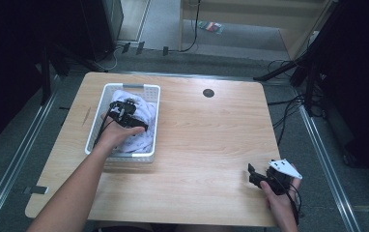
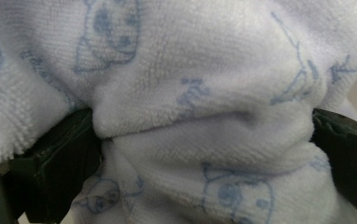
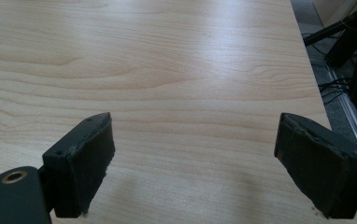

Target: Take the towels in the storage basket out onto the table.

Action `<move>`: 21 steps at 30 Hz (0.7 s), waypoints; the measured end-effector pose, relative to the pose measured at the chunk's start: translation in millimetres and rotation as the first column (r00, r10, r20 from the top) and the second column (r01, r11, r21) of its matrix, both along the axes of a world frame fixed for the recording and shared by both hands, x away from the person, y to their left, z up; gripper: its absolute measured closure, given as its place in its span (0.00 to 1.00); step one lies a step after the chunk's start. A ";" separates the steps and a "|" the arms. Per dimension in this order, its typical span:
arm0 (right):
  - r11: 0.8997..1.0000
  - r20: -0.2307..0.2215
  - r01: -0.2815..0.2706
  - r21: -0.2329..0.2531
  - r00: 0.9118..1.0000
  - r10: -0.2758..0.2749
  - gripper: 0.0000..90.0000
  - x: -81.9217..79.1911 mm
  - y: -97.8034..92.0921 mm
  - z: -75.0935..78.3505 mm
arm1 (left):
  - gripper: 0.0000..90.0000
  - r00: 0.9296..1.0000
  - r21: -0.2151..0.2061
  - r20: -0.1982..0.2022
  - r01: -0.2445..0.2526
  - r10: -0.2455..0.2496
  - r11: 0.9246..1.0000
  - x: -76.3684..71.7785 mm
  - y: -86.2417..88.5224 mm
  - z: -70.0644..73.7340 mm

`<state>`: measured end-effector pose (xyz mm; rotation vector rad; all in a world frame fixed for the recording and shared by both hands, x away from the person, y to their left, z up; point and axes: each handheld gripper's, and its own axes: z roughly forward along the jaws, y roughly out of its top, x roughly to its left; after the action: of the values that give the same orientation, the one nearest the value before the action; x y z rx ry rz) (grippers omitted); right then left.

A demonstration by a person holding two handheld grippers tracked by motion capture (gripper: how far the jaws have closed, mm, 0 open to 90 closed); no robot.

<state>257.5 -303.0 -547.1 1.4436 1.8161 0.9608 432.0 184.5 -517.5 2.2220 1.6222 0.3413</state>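
A white towel with pale blue prints (image 1: 143, 139) lies bunched in a white plastic basket (image 1: 133, 86) at the table's left. My left gripper (image 1: 126, 112) reaches down into the basket. In the left gripper view its jaws stand wide apart, pressed into the towel (image 2: 190, 84), and a thick fold bulges between them at the left gripper (image 2: 202, 128). My right gripper (image 1: 253, 175) rests low over the near right of the table. In the right gripper view, the right gripper (image 3: 193, 140) is open with only bare wood between its jaws.
The light wooden table (image 1: 206, 135) has a round black cable hole (image 1: 208, 93) near its far edge. Cables and dark stand legs (image 1: 298, 72) lie on the floor beyond the right edge. Metal rails run along both sides.
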 end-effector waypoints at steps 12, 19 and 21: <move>1.000 0.000 0.002 0.000 1.000 -0.002 0.14 0.0 -0.1 0.0 | 0.32 1.000 0.005 0.011 -0.016 0.016 1.000 -4.3 1.5 4.8; 1.000 -0.004 0.003 -0.001 1.000 -0.003 0.14 -0.1 0.2 -0.1 | 0.60 1.000 -0.022 0.013 -0.008 0.008 1.000 -6.1 3.0 7.1; 1.000 -0.004 0.002 0.000 1.000 -0.002 0.14 -0.1 0.0 -0.1 | 0.64 1.000 -0.023 0.009 -0.005 0.005 1.000 -6.0 3.5 8.1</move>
<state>257.4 -303.0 -547.1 1.4477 1.8171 0.9572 426.0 188.0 -509.4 2.1969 1.6193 0.3316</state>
